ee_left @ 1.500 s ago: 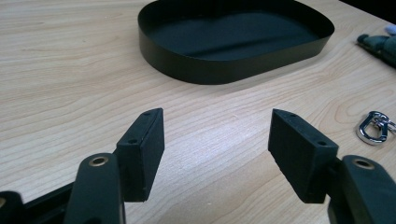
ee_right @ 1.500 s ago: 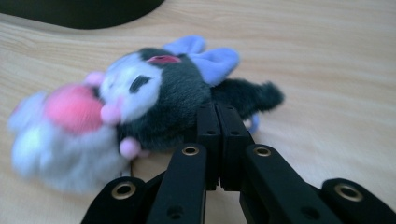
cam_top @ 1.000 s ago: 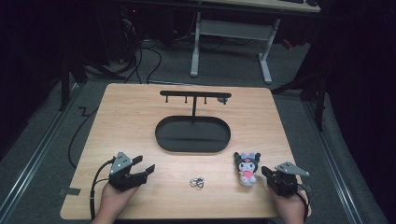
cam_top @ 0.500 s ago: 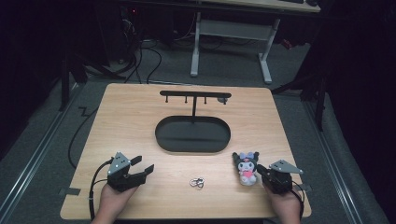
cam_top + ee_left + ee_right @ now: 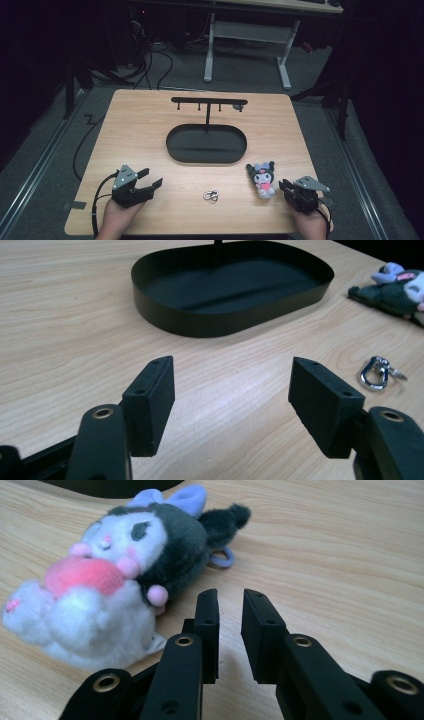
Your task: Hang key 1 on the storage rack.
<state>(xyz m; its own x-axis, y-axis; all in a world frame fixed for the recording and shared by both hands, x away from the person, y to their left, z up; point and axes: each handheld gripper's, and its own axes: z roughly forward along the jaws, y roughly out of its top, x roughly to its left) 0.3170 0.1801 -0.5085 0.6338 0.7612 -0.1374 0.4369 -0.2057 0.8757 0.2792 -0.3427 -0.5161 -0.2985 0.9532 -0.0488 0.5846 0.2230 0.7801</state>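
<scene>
A small plush toy (image 5: pixel 262 180) with a dark head, lilac bow and pink heart lies on its back at the table's front right, large in the right gripper view (image 5: pixel 115 580). My right gripper (image 5: pixel 284 188) rests just right of it. Its jaws (image 5: pixel 230 611) are almost together, with a narrow gap and nothing in it. A silver keyring clasp (image 5: pixel 211 195) lies at the front middle. My left gripper (image 5: pixel 150 178) sits at the front left, wide open and empty (image 5: pixel 232 390), with the clasp (image 5: pixel 377 374) ahead to its right.
A black oval tray (image 5: pixel 172 150) stands mid-table, and a thin post rises from it to a hook bar (image 5: pixel 207 101). The tray's near wall (image 5: pixel 200 325) is ahead of the left gripper. Bare wood lies between the grippers. Cables trail off the left edge.
My right gripper has edged slightly left toward the plush toy. The left gripper, the clasp and the toy have stayed where they were.
</scene>
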